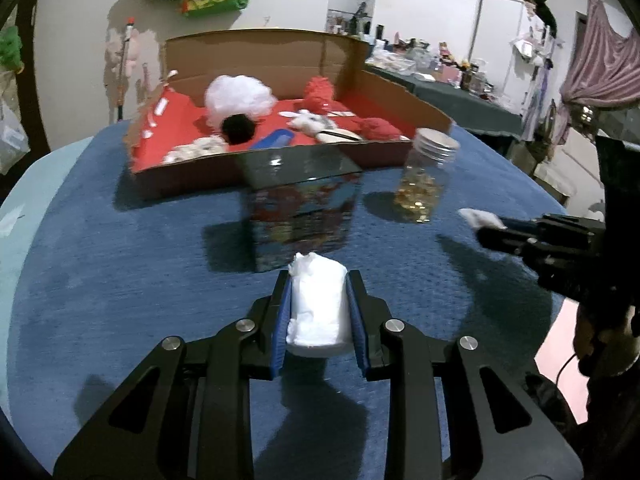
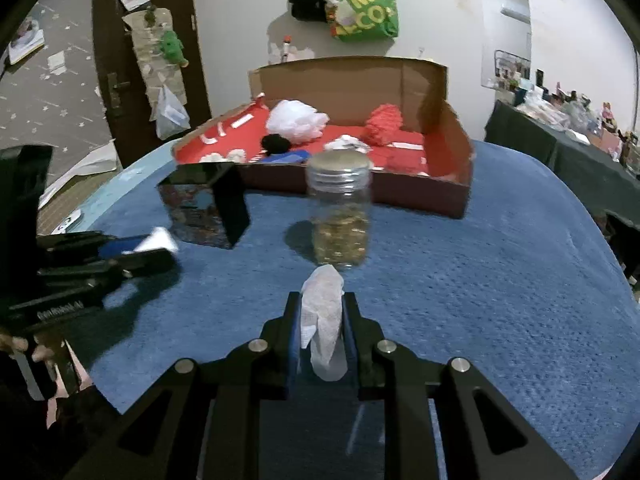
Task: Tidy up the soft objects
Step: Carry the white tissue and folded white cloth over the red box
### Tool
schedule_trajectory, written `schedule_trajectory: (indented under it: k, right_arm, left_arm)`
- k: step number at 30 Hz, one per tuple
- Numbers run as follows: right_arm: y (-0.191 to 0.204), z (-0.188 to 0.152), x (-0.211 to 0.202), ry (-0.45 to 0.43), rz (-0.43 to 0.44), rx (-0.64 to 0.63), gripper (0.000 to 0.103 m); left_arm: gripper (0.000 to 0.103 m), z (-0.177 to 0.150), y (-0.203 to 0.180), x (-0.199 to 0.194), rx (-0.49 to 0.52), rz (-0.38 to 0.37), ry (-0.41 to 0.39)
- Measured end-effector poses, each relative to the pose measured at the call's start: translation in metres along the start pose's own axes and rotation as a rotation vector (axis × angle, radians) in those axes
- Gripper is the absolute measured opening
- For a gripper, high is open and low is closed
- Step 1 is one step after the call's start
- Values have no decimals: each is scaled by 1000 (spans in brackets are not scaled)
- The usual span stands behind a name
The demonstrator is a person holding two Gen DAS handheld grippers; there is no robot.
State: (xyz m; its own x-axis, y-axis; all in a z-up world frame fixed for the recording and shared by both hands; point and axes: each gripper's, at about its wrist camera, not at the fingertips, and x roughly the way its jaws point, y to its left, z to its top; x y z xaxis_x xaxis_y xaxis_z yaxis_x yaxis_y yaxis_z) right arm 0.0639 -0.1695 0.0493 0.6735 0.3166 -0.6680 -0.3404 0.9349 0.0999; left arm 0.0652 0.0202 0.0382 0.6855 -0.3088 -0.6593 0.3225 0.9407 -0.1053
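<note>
My left gripper (image 1: 318, 280) is shut on a white cotton wad (image 1: 316, 308), held above the blue cloth. It also shows at the left of the right wrist view as the left gripper (image 2: 160, 248). My right gripper (image 2: 322, 300) is shut on a crumpled white tissue (image 2: 324, 320); from the left wrist view the right gripper (image 1: 480, 226) comes in from the right edge with the tissue (image 1: 478, 218) at its tip. Behind stands an open cardboard box (image 1: 188, 180) with a red lining, holding a white fluffy ball (image 1: 240, 94), a black pom-pom (image 1: 239, 128) and red soft things (image 1: 318, 92).
A dark printed tin box (image 1: 300, 216) and a clear jar (image 1: 424, 176) with a metal lid and golden contents stand on the blue tablecloth (image 1: 120, 280) in front of the cardboard box. A cluttered side table (image 1: 440, 84) is at the right, a door (image 2: 120, 60) at the left.
</note>
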Motion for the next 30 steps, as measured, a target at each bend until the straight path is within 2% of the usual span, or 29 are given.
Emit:
schedule_trajectory:
  k: [15, 30]
  right_arm:
    - [-36, 24, 1, 9, -102, 26, 21]
    - [-44, 70, 17, 0, -121, -6, 21]
  left_arm:
    - [25, 16, 62, 4, -67, 71, 25]
    - [25, 62, 80, 16, -29, 67, 10]
